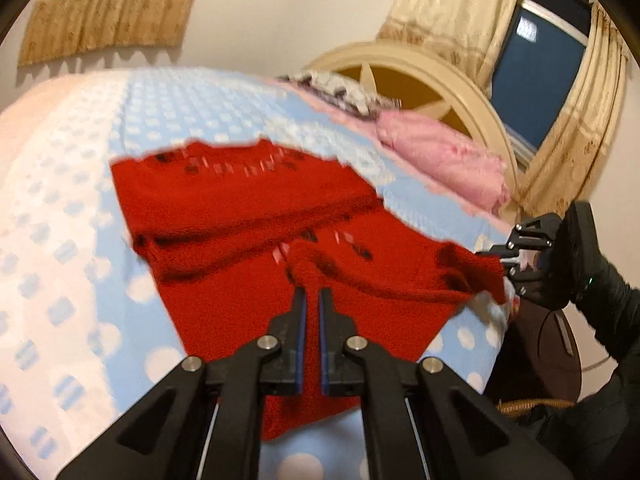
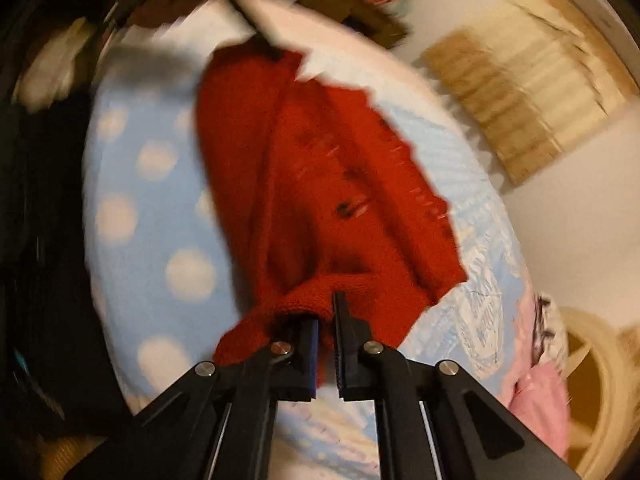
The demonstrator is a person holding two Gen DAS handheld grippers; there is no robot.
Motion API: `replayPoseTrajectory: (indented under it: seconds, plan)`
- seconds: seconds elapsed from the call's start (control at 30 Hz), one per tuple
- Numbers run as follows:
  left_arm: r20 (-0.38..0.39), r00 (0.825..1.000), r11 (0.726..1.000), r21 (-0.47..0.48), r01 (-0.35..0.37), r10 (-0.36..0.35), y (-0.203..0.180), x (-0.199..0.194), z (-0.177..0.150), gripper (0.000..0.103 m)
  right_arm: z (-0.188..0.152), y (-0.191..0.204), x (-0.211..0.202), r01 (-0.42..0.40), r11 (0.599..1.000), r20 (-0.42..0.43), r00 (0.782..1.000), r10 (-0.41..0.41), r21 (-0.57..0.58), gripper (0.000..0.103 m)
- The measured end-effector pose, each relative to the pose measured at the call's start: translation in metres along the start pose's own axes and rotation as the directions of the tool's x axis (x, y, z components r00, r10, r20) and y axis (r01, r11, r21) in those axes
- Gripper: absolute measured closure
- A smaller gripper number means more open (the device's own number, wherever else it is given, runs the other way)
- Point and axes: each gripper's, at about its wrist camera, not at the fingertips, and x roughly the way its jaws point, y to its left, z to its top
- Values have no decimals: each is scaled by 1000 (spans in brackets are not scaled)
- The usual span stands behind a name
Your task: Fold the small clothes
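The left hand-held gripper (image 1: pixel 313 292) was clenched on a bunched edge of the red knitted garment (image 1: pixel 248 216), and the right hand-held gripper (image 2: pixel 326 314) pinched another edge of it, lifted off the bed (image 1: pixel 80 184). The garment lay spread over the blue spotted blanket (image 1: pixel 168 120), partly doubled over. It looked like mid-fold; the next move would call for carrying both held edges across together and laying them flush.

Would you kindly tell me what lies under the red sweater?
The red sweater lies on a blue blanket with white dots. Whatever sits directly beneath the sweater is covered.
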Motion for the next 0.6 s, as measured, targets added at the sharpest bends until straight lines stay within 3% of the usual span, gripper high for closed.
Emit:
replayPoseTrajectory:
  seconds: [0.13,0.3,0.6]
  plan:
    - [105,994,999,-23,-31,33,10,-26,23,98,11,-67,-10,23,967,61,997,-39,255,98]
    - [212,974,994,-97,-56,75,33,-47,51,98,16,-128,6,-32,869,108,994,-25,493,99]
    - [262,957,987,-123,-99,128,64,-30,103,98,33,-189,59,-114,730,143,990,22,674,99]
